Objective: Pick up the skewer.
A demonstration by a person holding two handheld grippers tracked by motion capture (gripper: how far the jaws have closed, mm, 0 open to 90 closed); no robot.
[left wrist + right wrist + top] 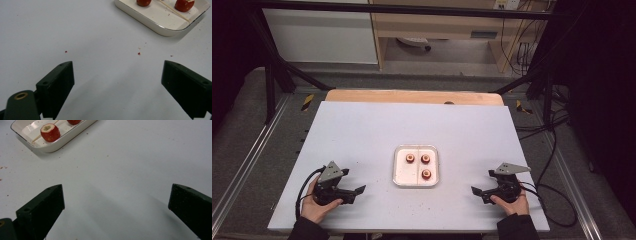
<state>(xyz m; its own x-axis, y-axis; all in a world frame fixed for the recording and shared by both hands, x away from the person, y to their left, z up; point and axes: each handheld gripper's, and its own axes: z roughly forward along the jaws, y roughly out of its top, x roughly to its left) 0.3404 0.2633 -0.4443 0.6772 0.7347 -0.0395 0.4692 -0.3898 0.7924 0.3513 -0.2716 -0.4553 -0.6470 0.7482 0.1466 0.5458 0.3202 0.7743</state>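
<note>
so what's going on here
A person sits at a white table with a tool in each hand. The left tool and right tool are both open, holding nothing, resting either side of a white tray. Three red hollowed fruit pieces and a thin wooden skewer lie in it.

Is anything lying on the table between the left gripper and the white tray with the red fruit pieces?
Nothing visible does. Between the left gripper and the white square tray lies bare white table with a few tiny red crumbs.
</note>
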